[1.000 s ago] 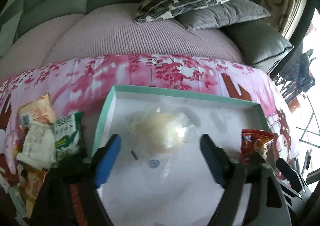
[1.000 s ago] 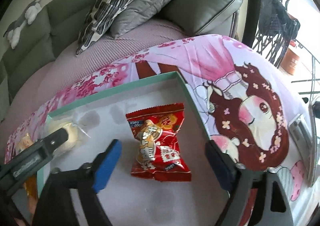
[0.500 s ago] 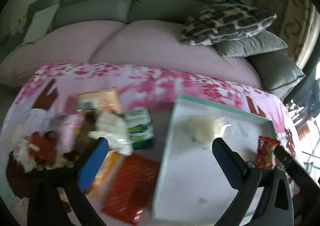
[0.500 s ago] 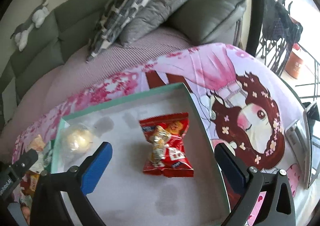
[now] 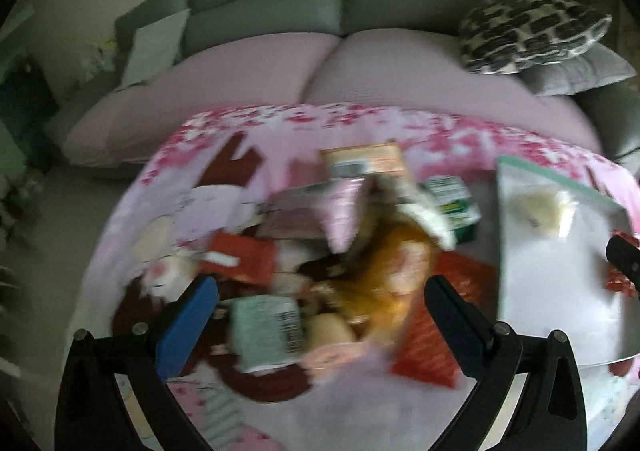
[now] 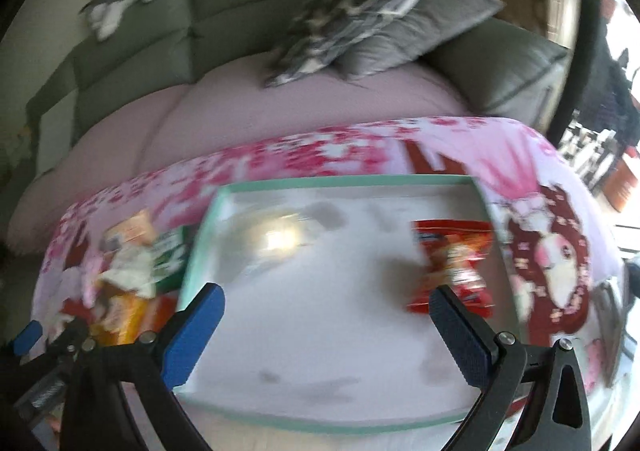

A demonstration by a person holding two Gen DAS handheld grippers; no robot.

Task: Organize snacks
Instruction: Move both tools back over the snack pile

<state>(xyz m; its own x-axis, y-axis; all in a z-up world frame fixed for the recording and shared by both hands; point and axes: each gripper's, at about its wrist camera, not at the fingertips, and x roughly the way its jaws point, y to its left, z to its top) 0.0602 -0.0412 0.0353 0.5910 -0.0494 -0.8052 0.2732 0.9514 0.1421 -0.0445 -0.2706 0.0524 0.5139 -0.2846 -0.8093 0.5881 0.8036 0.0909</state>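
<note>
Within the last second my left claw [image 5: 320,315] has swung away from the tray [image 6: 400,184], where it had been framing the clear-wrapped pale bun [image 5: 536,207], and it now hangs over the heap of loose snacks [image 5: 340,251] on the pink printed cloth [image 5: 280,127]; the view is blurred by the sweep. My right claw [image 6: 326,331] has pulled back and turned leftward, so that the red packet [image 6: 452,263], previously centred between its fingers, now lies toward the right finger, inside the tray near its right wall. I read this as one placement finished and the next pick beginning: two items sit in the tray, well apart, and the pile outside its left wall is what remains. My left claw is spread wide and empty, its blue pads [image 5: 188,327] touching nothing; between them lie an orange-yellow packet [image 5: 384,275], a pale green packet with a barcode [image 5: 264,331] and a flat red packet [image 5: 440,331], though the blur keeps me from telling which one sits topmost. My right claw is likewise fully spread and holds nothing, hovering above the bare white floor of the tray. In the right view the bun shows only as a bright smear in the tray's far-left part. The left claw seems the one about to pick.
</note>
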